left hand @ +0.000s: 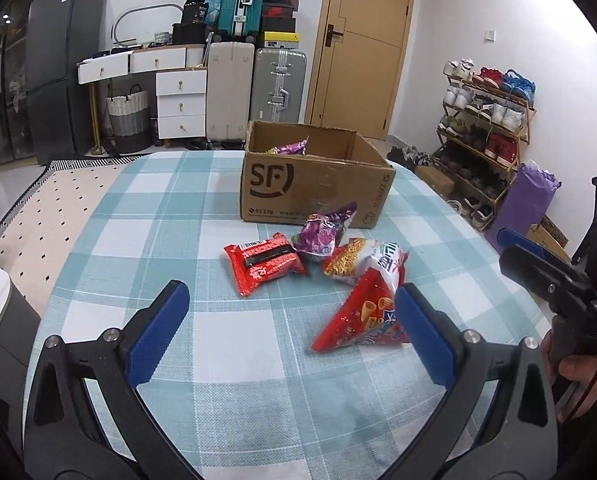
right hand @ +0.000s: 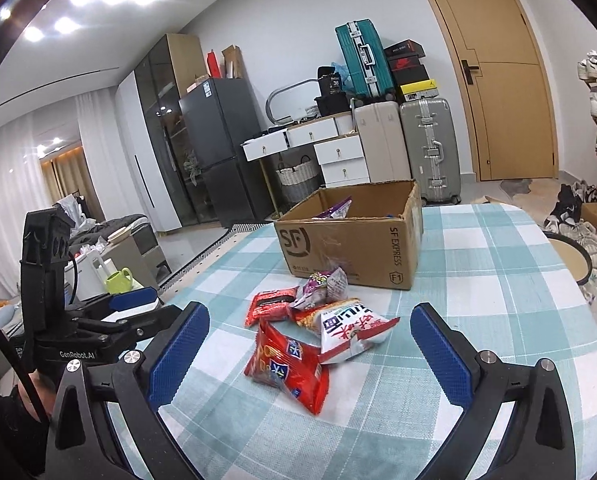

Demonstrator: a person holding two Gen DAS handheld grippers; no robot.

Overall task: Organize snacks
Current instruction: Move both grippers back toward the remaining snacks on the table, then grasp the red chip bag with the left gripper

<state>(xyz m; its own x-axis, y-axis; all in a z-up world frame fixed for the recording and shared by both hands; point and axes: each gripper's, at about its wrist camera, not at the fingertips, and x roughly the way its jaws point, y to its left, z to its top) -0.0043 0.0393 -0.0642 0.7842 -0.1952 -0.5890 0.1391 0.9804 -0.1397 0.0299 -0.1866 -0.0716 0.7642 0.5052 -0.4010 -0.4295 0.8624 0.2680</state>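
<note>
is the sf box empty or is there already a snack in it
Not empty. The open SF Express cardboard box already holds a purple snack packet poking above its rim; the rest of the inside is hidden.

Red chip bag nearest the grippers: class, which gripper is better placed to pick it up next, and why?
Probably the right gripper: the red chip bag lies centred between its open fingers, whereas it sits off beside one finger of the open left gripper.
</note>
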